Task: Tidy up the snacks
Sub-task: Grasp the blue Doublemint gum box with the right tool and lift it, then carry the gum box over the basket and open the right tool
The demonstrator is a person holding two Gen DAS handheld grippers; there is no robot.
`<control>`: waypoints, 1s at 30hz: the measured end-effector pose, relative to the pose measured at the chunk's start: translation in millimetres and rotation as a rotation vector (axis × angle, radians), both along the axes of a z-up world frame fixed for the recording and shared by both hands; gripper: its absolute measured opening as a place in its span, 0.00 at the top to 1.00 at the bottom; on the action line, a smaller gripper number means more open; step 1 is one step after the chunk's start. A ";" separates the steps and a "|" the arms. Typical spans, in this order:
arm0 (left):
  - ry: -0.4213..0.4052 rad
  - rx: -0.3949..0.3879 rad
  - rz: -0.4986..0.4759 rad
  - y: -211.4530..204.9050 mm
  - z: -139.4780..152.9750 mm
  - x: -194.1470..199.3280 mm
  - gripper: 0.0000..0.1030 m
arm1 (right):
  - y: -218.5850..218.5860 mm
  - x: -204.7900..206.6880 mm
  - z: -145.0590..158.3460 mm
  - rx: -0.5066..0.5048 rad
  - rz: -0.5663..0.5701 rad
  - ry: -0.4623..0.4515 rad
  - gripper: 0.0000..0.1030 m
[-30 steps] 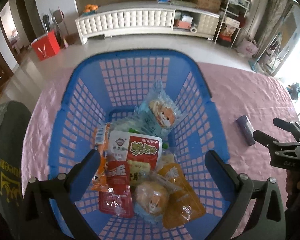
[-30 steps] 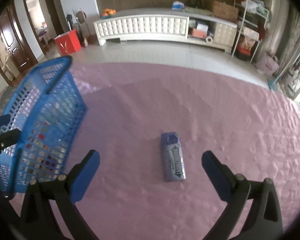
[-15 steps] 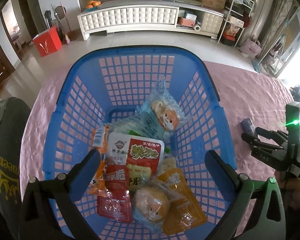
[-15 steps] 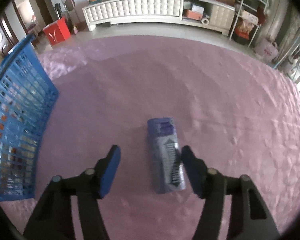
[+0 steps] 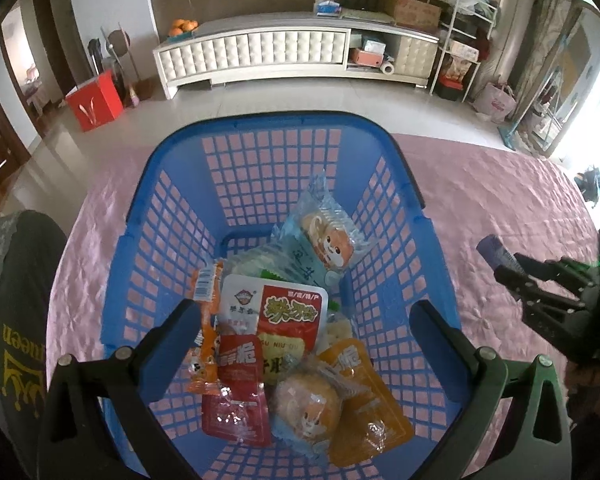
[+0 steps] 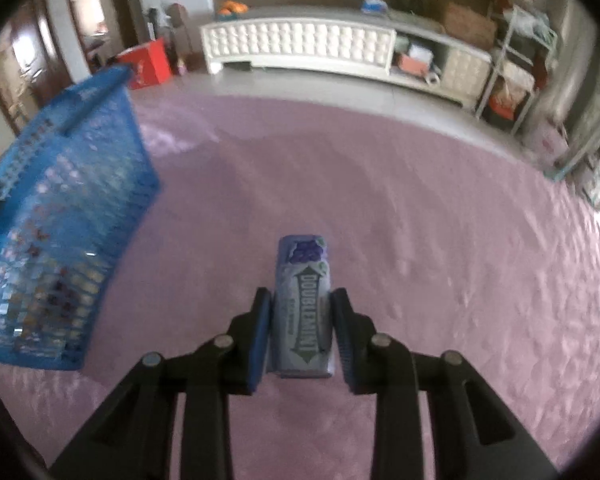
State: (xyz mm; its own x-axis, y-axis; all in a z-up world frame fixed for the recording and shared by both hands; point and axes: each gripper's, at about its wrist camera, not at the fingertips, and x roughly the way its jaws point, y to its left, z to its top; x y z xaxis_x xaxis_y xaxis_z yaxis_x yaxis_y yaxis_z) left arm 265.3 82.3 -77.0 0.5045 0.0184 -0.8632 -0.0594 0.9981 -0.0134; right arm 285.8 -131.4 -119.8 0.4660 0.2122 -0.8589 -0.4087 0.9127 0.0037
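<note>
Lying lengthwise between the right gripper's (image 6: 300, 328) blue pads, the purple gum pack (image 6: 304, 308) sits on the pink tablecloth (image 6: 440, 240), well right of the blue basket (image 6: 60, 220); the jaws have just closed onto its long sides.

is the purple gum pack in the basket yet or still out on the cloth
Out. The gum pack sits between the right gripper's just-closing jaws over the pink cloth, beside the blue basket.
</note>
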 end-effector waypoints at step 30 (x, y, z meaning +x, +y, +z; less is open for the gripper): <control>-0.252 0.082 -0.054 49.1 95.7 -83.0 0.00 | 109.7 -76.1 159.1 0.196 0.266 -0.205 0.66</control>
